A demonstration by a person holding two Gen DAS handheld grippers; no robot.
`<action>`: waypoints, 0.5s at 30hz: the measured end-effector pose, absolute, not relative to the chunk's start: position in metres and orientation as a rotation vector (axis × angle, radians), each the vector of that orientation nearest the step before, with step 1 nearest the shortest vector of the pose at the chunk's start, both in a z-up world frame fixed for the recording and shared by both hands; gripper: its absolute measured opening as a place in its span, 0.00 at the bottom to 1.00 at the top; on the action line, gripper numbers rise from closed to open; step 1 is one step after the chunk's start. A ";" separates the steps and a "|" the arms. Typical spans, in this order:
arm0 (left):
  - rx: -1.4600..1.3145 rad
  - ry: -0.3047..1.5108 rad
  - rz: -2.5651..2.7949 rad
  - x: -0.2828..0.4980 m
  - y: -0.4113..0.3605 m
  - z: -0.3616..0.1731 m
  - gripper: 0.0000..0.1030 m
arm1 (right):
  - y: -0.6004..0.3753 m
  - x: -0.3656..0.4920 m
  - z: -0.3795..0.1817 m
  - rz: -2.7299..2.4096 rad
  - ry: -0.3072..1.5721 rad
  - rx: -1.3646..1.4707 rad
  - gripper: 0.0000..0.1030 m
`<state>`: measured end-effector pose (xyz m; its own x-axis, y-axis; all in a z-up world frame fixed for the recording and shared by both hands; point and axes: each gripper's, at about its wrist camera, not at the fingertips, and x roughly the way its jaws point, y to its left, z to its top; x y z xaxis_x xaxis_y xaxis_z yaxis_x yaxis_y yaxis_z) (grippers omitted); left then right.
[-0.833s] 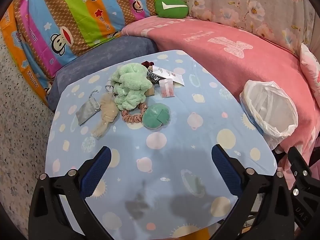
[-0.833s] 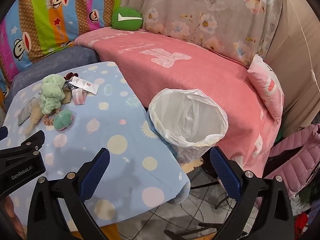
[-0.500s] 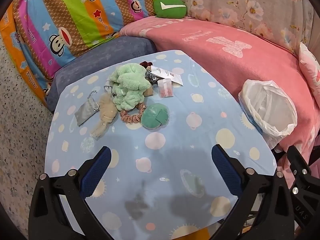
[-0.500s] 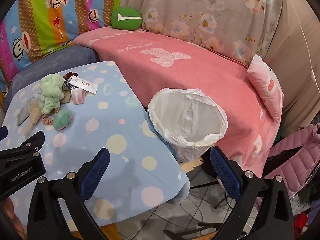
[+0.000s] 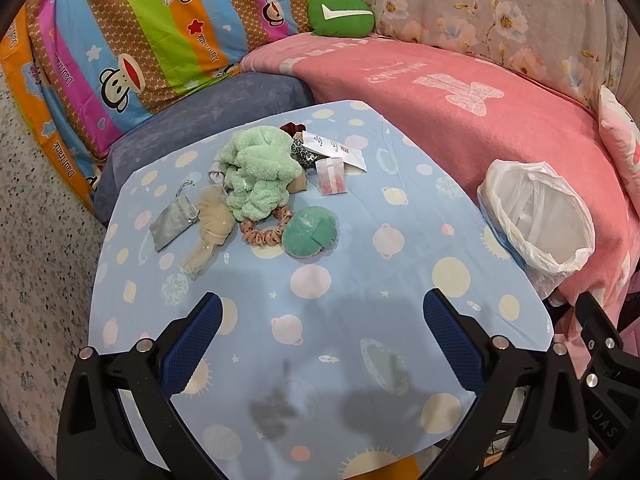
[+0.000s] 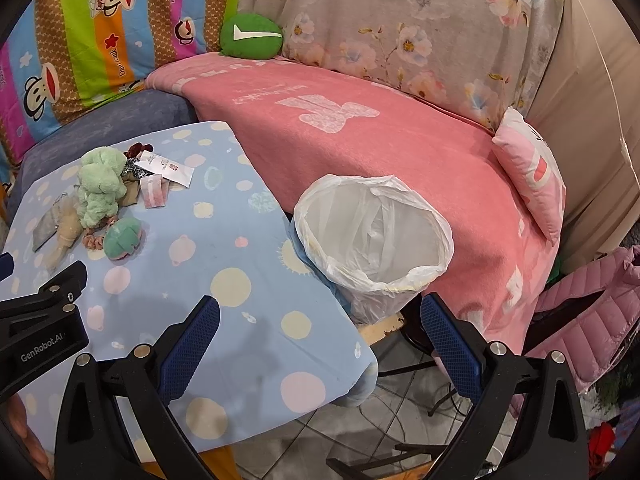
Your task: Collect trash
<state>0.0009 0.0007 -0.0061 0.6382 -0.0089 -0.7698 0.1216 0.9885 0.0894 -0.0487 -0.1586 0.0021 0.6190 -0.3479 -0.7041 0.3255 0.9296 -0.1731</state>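
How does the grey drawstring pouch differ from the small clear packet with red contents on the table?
The grey drawstring pouch is opaque fabric; the clear packet is see-through plastic showing red contents. The pouch lies at the left edge of the clutter, touching the beige mesh bundle; the packet lies at the right, beside the white paper tag. Both lie flat on the blue tablecloth, untouched.
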 end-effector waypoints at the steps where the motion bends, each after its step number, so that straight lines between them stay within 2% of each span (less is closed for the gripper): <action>1: 0.137 0.876 -0.074 0.001 0.000 -0.006 0.93 | -0.158 -0.049 0.002 -0.389 0.816 -0.030 0.93; 15: 0.139 0.858 -0.073 -0.003 -0.001 -0.002 0.93 | -0.160 -0.051 0.002 -0.391 0.817 -0.031 0.93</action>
<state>-0.0032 -0.0008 -0.0020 0.6525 -0.0081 -0.7577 0.1200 0.9884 0.0928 -0.0505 -0.1599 0.0025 0.6170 -0.3514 -0.7042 0.3276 0.9283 -0.1761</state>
